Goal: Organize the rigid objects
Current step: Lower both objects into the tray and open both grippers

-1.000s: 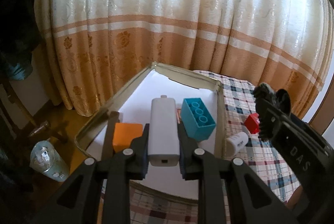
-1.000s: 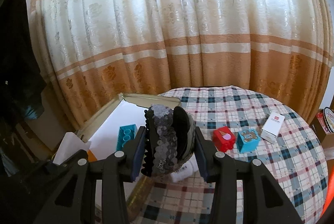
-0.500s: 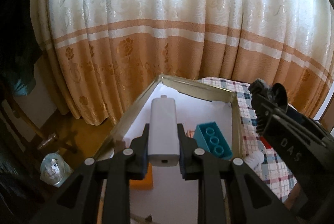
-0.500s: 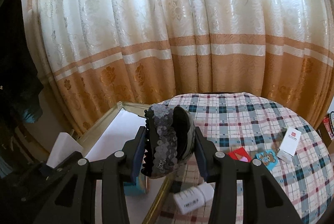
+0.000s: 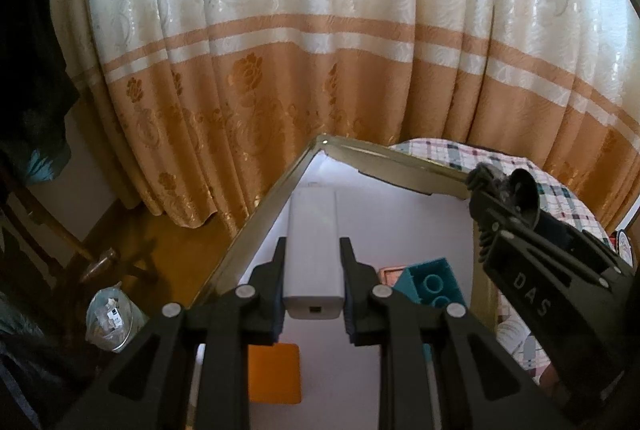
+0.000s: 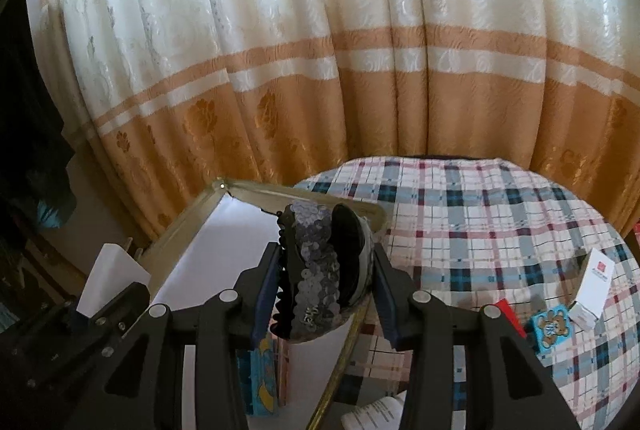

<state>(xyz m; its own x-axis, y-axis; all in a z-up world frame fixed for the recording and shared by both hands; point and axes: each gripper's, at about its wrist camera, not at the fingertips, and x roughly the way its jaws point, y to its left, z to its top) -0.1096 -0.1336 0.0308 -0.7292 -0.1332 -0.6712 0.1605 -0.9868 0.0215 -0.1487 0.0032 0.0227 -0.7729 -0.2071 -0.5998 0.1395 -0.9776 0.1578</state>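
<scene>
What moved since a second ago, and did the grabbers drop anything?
Both grippers travelled further in over the gold-rimmed tray, toward its far corner by the curtain. In the left view the teal brick and orange block slid down toward the camera. Nothing was let go: the left gripper still clamps the white power bank, and the right gripper still clamps the sequined hair clip.

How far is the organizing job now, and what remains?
Done: a teal brick and an orange block lie in the tray. In hand: the left gripper holds a white device; the right gripper holds a sequined hair clip. Left: a white box and a blue box on the tablecloth.
</scene>
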